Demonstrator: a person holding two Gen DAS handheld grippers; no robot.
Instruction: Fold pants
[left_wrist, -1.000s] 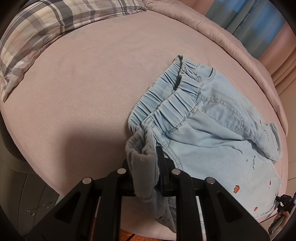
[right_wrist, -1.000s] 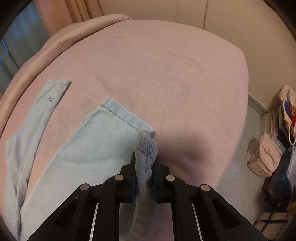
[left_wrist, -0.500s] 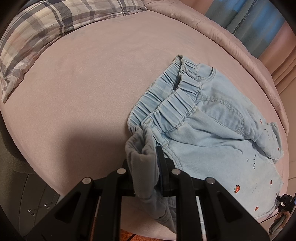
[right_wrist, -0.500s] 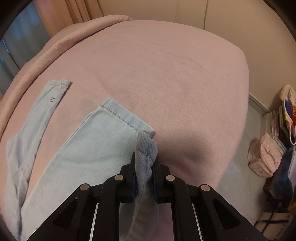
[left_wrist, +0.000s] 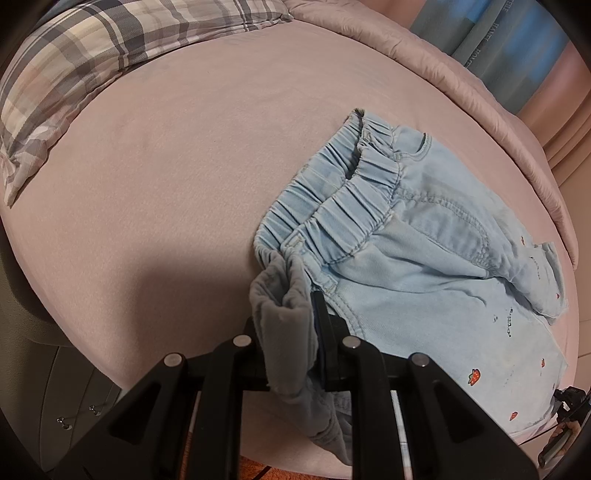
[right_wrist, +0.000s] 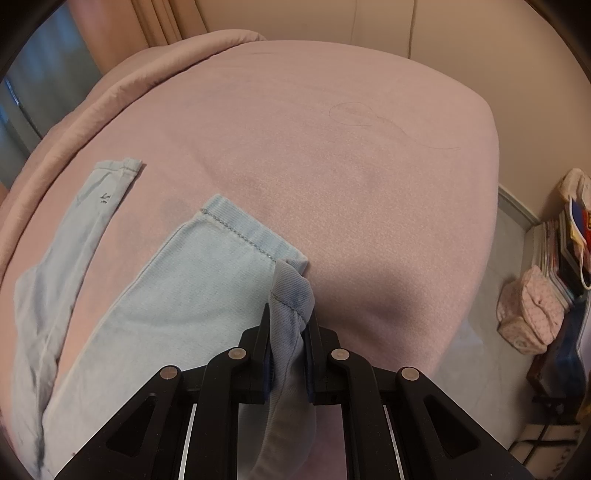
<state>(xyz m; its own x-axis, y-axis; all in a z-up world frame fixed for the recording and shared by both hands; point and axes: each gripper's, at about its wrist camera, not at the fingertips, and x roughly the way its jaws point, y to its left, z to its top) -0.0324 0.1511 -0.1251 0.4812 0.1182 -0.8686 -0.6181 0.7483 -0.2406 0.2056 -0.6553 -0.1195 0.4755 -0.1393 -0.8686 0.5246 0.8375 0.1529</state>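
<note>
Light blue denim pants (left_wrist: 417, 266) with an elastic waistband and small red prints lie on a pink bed (left_wrist: 177, 177). My left gripper (left_wrist: 290, 306) is shut on the near corner of the waistband, lifted a little off the bed. In the right wrist view the two legs (right_wrist: 177, 295) lie spread apart on the bed (right_wrist: 332, 155). My right gripper (right_wrist: 290, 314) is shut on the hem corner of the nearer leg, bunched between the jaws. The far leg's hem (right_wrist: 118, 173) lies flat at the left.
A plaid pillow (left_wrist: 92, 62) lies at the bed's far left. A rolled pink duvet (left_wrist: 461, 85) runs along the far edge by curtains. Beside the bed on the floor stand a pink bag (right_wrist: 532, 310) and stacked books (right_wrist: 565, 243).
</note>
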